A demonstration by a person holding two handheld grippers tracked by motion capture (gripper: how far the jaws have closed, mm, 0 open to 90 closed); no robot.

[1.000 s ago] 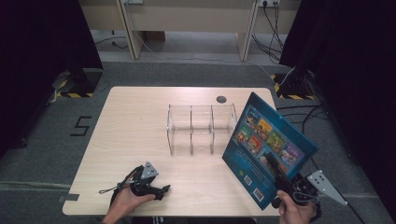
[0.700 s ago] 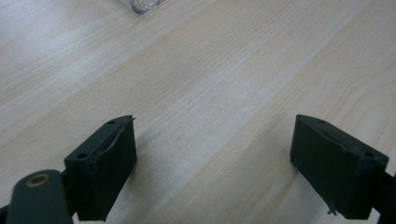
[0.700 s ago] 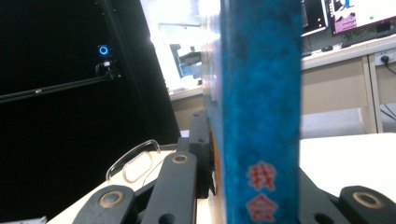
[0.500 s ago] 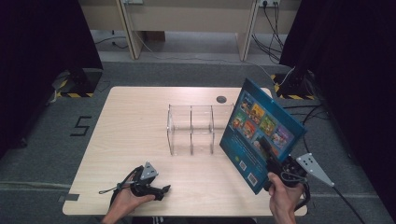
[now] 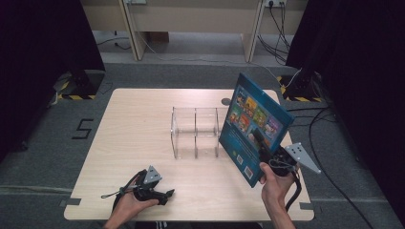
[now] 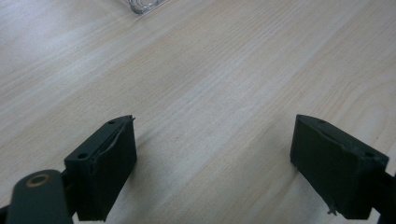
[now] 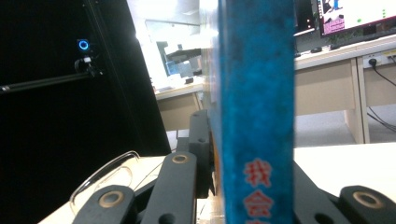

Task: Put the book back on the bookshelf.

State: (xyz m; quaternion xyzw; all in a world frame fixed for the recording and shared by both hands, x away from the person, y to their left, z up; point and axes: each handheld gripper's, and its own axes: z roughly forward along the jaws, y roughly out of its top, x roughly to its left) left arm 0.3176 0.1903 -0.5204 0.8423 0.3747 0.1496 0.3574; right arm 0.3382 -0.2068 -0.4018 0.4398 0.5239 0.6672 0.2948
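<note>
Jaws clamped on the blue book, the right gripper has carried it leftward from the table's right edge to the clear rack's right end, seemingly for slotting, while the left gripper rests wide open, empty, near the front edge

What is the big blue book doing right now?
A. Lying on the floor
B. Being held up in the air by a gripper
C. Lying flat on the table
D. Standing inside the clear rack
B: the right gripper is clamped on the blue book and holds it tilted above the table, just right of the clear rack, whose slots have nothing in them.
</note>
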